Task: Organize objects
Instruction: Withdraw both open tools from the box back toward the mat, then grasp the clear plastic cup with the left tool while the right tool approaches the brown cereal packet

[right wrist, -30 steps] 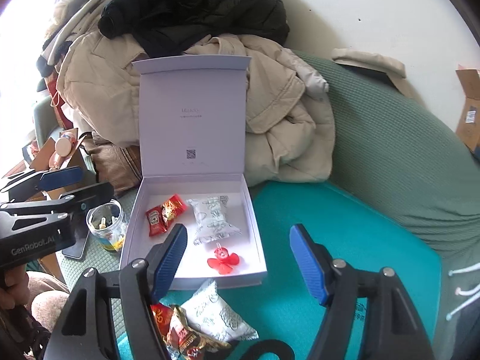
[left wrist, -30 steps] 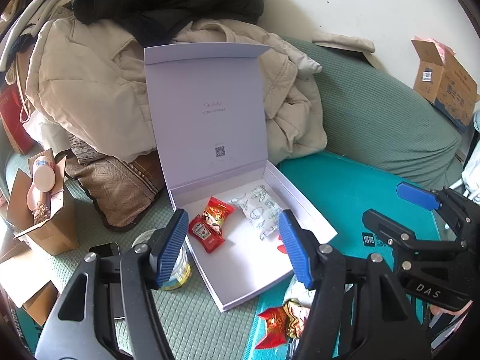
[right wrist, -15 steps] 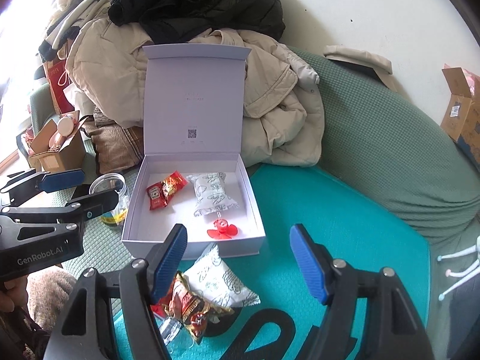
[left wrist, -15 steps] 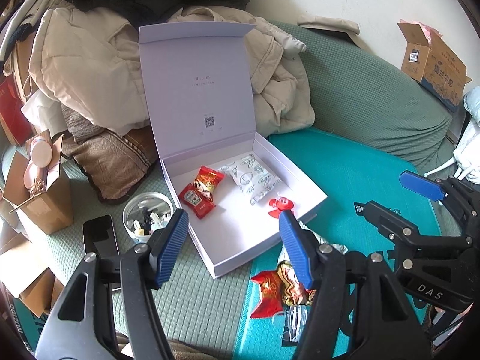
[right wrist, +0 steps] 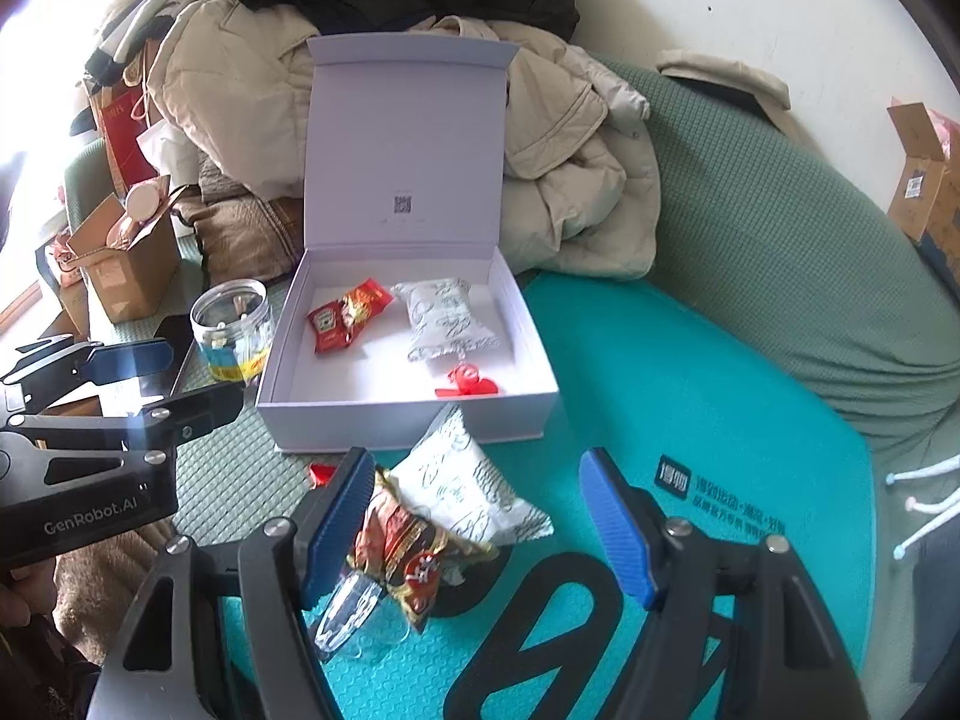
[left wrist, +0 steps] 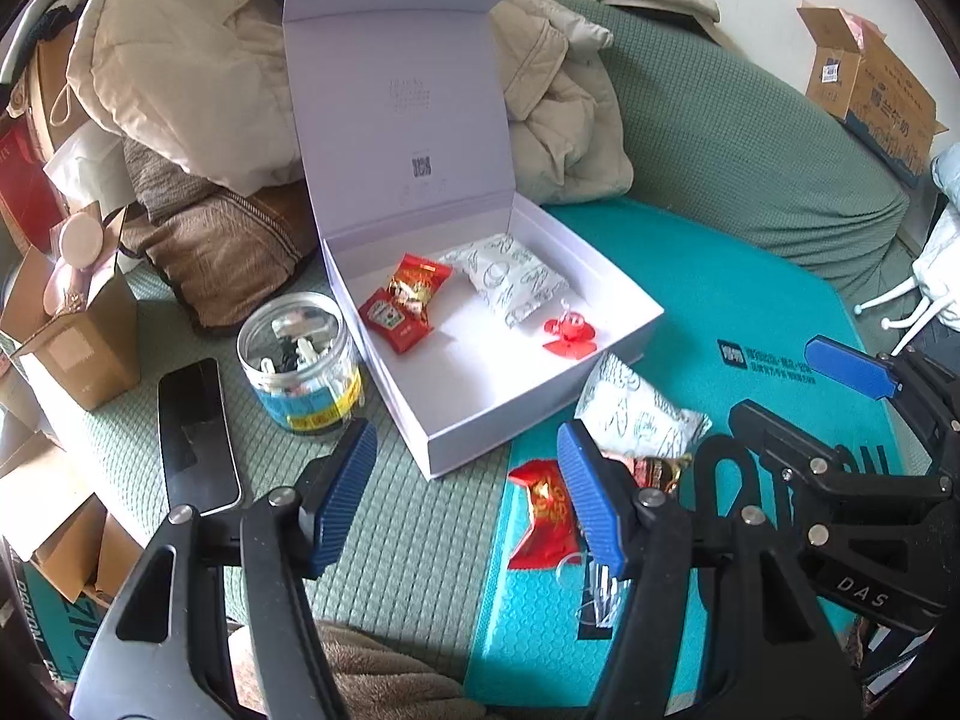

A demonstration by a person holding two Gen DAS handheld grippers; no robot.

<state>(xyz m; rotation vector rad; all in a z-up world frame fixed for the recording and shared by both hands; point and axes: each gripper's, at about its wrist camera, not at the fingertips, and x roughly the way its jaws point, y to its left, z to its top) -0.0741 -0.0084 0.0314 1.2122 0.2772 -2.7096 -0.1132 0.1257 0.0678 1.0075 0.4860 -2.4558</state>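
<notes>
Left wrist view: the left gripper (left wrist: 465,495) hovers with jaws released over the green sofa cover, empty. Ahead, the white box (left wrist: 540,396) lies open, holding a ketchup sachet (left wrist: 393,319), a white patterned packet (left wrist: 510,282) and a red trinket (left wrist: 570,336). A clear jar (left wrist: 300,354) stands just beside the box.

Right wrist view: the right gripper (right wrist: 474,531) hovers with jaws released and empty over the teal mat (right wrist: 690,420), above a second white packet (right wrist: 468,492) and a brown snack wrapper (right wrist: 402,552) lying near the box's front wall.

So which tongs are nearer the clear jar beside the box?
Left. The left tongs hang just in front of the clear jar; the right tongs sit over the snack pile, across the white box.
</notes>
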